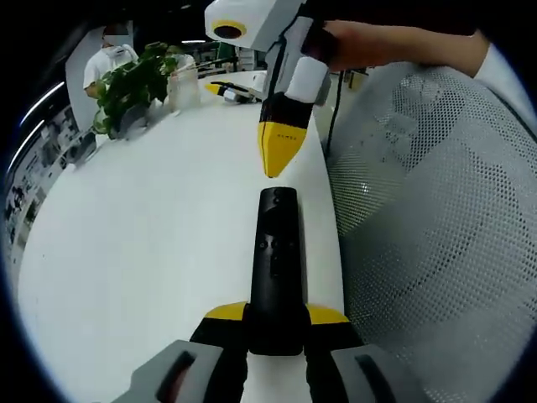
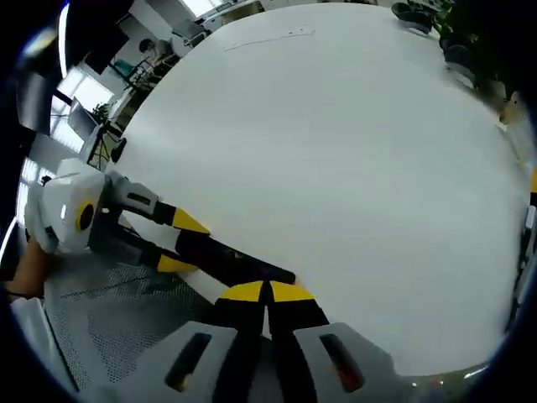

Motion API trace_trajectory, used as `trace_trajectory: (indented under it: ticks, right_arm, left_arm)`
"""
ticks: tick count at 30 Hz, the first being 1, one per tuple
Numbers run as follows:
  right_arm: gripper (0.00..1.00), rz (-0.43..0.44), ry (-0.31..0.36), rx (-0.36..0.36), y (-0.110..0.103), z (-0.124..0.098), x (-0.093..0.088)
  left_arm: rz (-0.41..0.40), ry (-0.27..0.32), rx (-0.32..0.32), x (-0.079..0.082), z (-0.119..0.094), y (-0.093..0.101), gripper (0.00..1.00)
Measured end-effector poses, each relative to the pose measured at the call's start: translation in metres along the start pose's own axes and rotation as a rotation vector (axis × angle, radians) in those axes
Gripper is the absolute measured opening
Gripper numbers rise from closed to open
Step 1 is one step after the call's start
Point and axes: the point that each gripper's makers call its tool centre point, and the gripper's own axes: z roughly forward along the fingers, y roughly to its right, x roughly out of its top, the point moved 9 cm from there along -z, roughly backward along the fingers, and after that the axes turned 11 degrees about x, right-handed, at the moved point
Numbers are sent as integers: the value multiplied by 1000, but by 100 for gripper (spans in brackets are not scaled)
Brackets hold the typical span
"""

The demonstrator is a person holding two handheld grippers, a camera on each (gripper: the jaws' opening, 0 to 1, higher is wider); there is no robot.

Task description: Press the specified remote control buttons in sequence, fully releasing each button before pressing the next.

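A long black remote control [image 1: 277, 260] lies along my left gripper's axis, over the right edge of the white table [image 1: 151, 227]. My left gripper [image 1: 277, 313] is shut on the remote's near end, a yellow-tipped jaw on each side. My right gripper [image 1: 276, 155] comes down from above with its yellow tips shut together and nothing between them. Its point hangs just beyond the remote's far end, with a thin gap showing. In the right gripper view, my right gripper [image 2: 268, 290] sits over the end of the remote [image 2: 243, 267], which the left gripper [image 2: 183, 243] holds from the left.
A grey mesh chair [image 1: 436, 227] stands right beside the table edge. At the table's far end are a potted plant [image 1: 130, 88], a clear jar [image 1: 183, 84] and small items. A person [image 1: 109, 54] stands behind them. A hand [image 1: 377, 42] holds the right gripper.
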Motion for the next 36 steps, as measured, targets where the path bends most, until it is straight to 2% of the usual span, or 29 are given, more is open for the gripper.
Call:
trace_trajectory:
  ticks: [6,20,28,36]
  right_arm:
    - [0,-1,-14,11,-2,2,-2]
    - [0,1,-77,-25,2,12,-6]
    - [0,-38,-109,-57,1,17,-7]
    - [0,-7,-90,-45,4,15,-6]
  left_arm:
    - [6,-1,2,0,0,0,24]
    - [24,-4,2,0,0,0,24]
    - [26,-3,1,0,0,0,24]
    - [26,-1,1,1,0,0,24]
